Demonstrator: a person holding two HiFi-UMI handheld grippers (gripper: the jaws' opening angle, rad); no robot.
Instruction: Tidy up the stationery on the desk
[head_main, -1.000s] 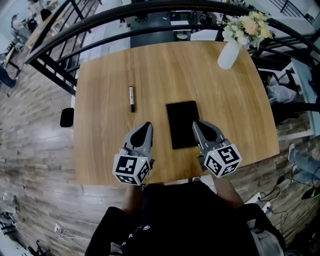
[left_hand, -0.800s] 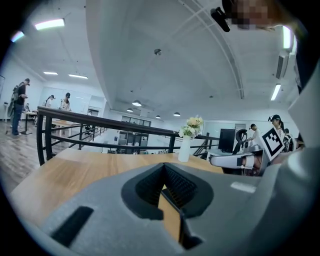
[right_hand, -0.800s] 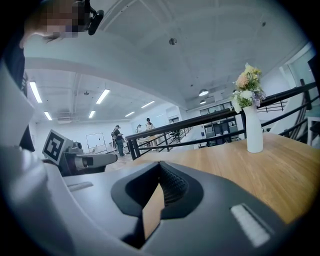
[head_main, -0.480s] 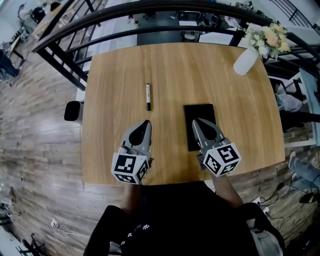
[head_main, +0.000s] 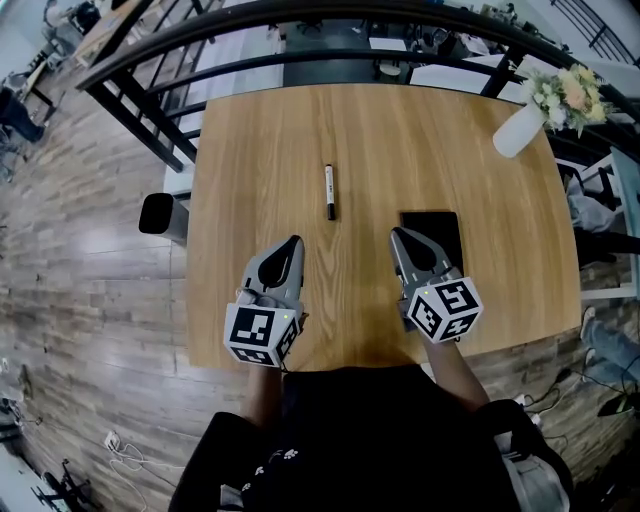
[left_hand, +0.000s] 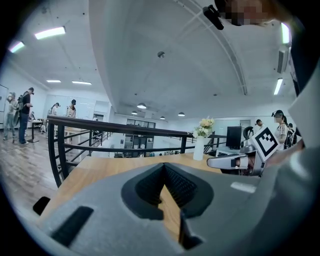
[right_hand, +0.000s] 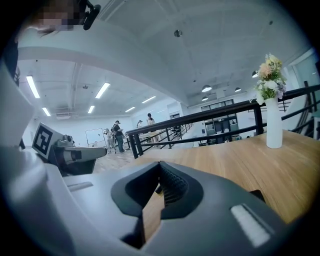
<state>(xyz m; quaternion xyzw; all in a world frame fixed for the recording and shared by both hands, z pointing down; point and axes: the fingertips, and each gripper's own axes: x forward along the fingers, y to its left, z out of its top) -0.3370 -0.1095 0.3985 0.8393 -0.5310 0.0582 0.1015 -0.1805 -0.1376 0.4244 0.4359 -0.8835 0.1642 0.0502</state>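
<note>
On the head view, the left gripper (head_main: 293, 243) and right gripper (head_main: 398, 236) are hovering side by side over the desk's (head_main: 250, 150) near edge, apparently lining up a first pick; the pen (head_main: 330, 191), white-barrelled with a dark near end, is lying ahead between them; the black notebook (head_main: 445, 225) is lying flat, partly hidden by the right tip; in the left gripper view, the jaws are meeting fully, empty; in the right gripper view, they are sitting all but closed, gripping nothing.

The desk (head_main: 260, 160) is pale wood with straight grain and a soft satin sheen. The notebook (head_main: 448, 228) has a matt black cover, the marker (head_main: 330, 191) looks like smooth plastic, and the white vase (head_main: 520, 130) is smooth. The left gripper (head_main: 292, 242) and right gripper (head_main: 397, 233) have matt grey plastic shells, each with 2 ribbed black pads (left_hand: 177, 185).
</note>
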